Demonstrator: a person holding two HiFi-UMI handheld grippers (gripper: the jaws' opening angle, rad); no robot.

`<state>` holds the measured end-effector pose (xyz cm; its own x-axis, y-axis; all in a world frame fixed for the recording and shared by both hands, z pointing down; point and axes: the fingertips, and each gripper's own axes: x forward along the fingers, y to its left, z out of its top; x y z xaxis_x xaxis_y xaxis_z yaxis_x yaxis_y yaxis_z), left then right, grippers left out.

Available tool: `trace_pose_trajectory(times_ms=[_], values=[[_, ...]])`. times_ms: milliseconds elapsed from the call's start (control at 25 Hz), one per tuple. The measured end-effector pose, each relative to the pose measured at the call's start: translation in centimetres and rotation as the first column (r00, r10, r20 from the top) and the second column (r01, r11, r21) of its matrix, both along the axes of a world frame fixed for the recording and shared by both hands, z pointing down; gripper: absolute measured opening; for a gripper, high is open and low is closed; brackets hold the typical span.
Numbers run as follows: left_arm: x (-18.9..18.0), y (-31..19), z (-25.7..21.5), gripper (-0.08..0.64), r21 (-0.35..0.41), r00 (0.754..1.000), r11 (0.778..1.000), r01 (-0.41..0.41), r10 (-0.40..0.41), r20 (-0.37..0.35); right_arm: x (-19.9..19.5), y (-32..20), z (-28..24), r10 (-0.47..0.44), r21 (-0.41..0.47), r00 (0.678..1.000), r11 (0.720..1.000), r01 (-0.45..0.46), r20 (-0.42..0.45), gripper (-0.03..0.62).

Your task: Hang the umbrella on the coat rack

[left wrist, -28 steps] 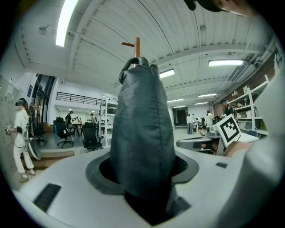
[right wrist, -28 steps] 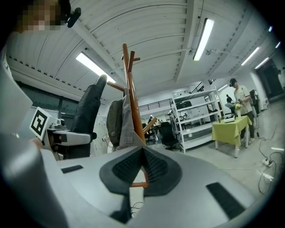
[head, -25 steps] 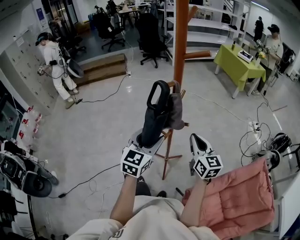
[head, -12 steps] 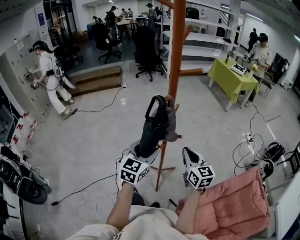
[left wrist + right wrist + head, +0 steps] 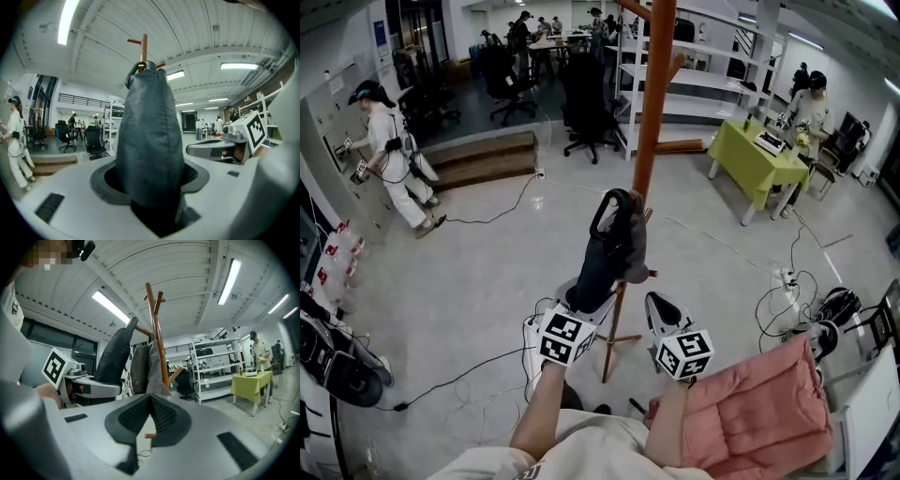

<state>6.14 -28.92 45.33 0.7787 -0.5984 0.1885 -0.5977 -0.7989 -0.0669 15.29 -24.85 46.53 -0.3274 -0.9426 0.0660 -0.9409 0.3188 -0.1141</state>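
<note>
Grips umbrella (image 5: pixel 602 253) in left gripper (image 5: pixel 581 302) — right gripper (image 5: pixel 658 305) clenched, empty — and ought to ease handle loop (image 5: pixel 614 200) squarely onto coat rack (image 5: pixel 652 112).

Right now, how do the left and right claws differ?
The left claw is clamped on the folded umbrella; the right claw holds nothing. The left claw's jaws stand wide apart around the umbrella; the right claw's jaws are closed together. Both point towards the coat rack.
</note>
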Motion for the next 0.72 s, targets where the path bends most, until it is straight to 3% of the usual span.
trace_pose_trajectory(times_ms=[720], values=[[0.7, -0.3, 0.5, 0.256, -0.024, 1.000, 1.000, -0.015, 0.015, -0.007, 1.5, 0.2, -0.3, 0.066, 0.008, 0.997, 0.998, -0.066, -0.025, 0.003]])
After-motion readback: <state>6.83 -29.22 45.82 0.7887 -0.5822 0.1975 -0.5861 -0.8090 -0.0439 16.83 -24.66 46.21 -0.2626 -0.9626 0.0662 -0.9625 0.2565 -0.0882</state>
